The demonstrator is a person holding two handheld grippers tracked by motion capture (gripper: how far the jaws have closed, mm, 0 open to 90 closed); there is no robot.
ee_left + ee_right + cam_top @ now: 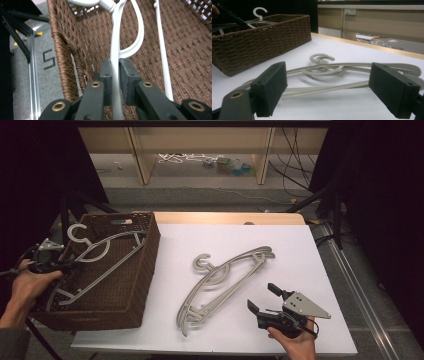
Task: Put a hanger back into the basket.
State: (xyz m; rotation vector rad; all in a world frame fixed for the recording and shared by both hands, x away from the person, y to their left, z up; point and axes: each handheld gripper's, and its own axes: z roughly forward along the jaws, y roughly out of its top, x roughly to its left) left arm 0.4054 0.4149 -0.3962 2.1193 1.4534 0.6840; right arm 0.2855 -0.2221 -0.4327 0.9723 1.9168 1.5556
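Left gripper (56, 265): at basket's left rim, jaws clenched on white hanger's thin arm; own body largely hidden behind the hand in high view.
White hanger (95, 257): smooth pale plastic, curved arms, open hook; lying slantwise inside the basket, hook (77, 232) poking above far-left rim; lower end cut off in left gripper view.
Basket (142, 285): brown woven wicker, rectangular, deep walls; on table's left edge.
Table (220, 232): flat white surface, wooden strip along far edge.
Grey hangers (225, 280): matte plastic, stacked on bare table mid-right; exact count hard to make out.
Right gripper (266, 299): jaws spread wide, released, just beside grey hangers' lower end, gripping nothing.
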